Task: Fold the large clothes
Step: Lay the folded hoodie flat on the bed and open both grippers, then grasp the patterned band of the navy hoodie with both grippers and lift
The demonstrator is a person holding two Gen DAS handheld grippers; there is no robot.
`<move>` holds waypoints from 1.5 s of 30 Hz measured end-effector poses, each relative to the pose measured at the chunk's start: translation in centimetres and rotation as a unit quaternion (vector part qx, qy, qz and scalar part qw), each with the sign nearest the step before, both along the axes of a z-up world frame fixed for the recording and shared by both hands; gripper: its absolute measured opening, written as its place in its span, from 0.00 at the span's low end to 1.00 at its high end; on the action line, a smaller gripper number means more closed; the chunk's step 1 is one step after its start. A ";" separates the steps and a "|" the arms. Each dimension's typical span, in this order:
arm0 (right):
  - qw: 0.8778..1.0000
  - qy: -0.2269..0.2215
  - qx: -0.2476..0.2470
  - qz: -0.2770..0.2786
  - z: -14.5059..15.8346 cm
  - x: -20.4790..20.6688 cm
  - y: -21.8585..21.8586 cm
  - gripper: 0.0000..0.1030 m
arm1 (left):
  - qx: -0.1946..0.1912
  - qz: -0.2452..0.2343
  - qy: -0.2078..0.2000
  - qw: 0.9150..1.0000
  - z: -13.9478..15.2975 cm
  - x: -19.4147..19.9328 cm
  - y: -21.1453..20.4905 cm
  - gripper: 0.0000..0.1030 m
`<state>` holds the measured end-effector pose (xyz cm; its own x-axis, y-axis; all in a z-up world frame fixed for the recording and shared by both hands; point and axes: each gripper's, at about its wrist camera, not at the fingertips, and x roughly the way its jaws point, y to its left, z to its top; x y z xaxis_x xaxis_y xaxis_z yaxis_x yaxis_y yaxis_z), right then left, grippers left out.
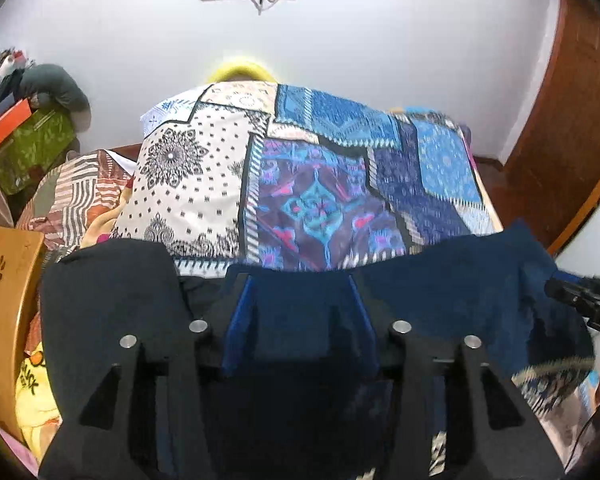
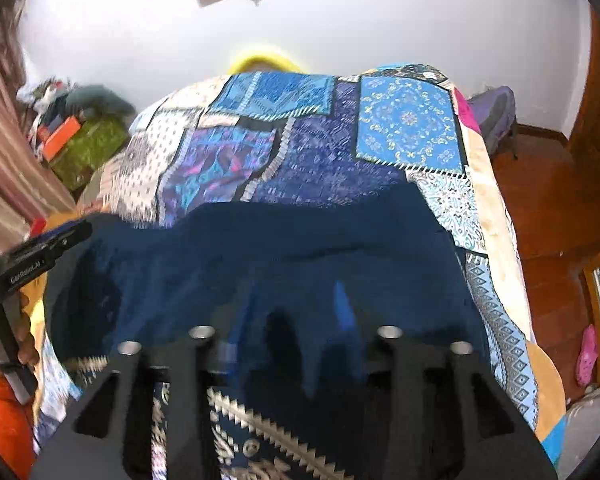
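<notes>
A dark navy garment (image 1: pixel 460 280) (image 2: pixel 260 248) lies spread over the near part of a bed with a patchwork bedspread (image 1: pixel 308 184) (image 2: pixel 408 128). A black piece of fabric (image 1: pixel 108 300) lies at its left end. My left gripper (image 1: pixel 300 284) hovers over the navy cloth, its blue pads (image 1: pixel 240 316) standing apart with cloth showing in the gap below. My right gripper (image 2: pixel 288 300) is blurred above the same garment, jaws apart, one blue pad (image 2: pixel 342 308) visible. Each gripper shows in the other's view: the right gripper's body (image 1: pixel 584 300) at the edge, the left gripper's body (image 2: pixel 32 260) held by a hand (image 2: pixel 4 344).
A green box (image 1: pixel 32 148) with an orange box on top stands at the far left. A wooden panel (image 1: pixel 8 304), yellow cloth (image 1: pixel 32 400) and a striped blanket (image 1: pixel 80 196) lie left of the bed. Right of it are wooden floor (image 2: pixel 552 208), a purple bag (image 2: pixel 496 112) and a pink slipper (image 2: pixel 586 354).
</notes>
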<state>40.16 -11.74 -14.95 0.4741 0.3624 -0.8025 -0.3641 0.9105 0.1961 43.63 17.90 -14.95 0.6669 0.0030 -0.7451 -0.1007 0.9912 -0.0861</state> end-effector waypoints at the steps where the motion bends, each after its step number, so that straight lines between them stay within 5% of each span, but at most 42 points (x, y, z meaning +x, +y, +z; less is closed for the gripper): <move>1: 1.000 0.002 -0.004 0.013 -0.4 -0.8 0.3 0.47 | 0.006 -0.007 0.008 1.000 -0.5 -0.4 -0.5 0.46; 10: 0.996 0.040 -0.067 0.042 -2.6 -3.8 0.3 0.48 | 0.026 -0.048 0.078 0.995 -4.9 -4.9 -4.1 0.54; 23: 0.995 0.034 -0.084 0.031 0.2 -9.0 -1.7 0.55 | 0.028 -0.016 0.059 0.998 -1.9 -13.0 -1.8 0.64; 32: 0.997 -0.011 -0.072 0.018 3.5 -11.7 -2.1 0.55 | -0.068 0.112 0.032 0.991 -1.1 -18.6 3.1 0.71; 35: 0.998 -0.018 -0.064 0.012 3.7 -12.0 -1.9 0.60 | -0.148 0.148 0.016 0.978 -2.6 -20.1 3.9 0.81; 40: 0.998 -0.007 -0.058 0.016 2.7 -12.4 -1.5 0.61 | -0.261 0.139 0.067 0.953 -7.4 -18.7 4.0 0.81; 45: 0.998 0.010 -0.064 0.013 1.1 -11.9 -1.7 0.61 | -0.334 0.137 0.070 0.930 -10.5 -16.5 3.8 0.81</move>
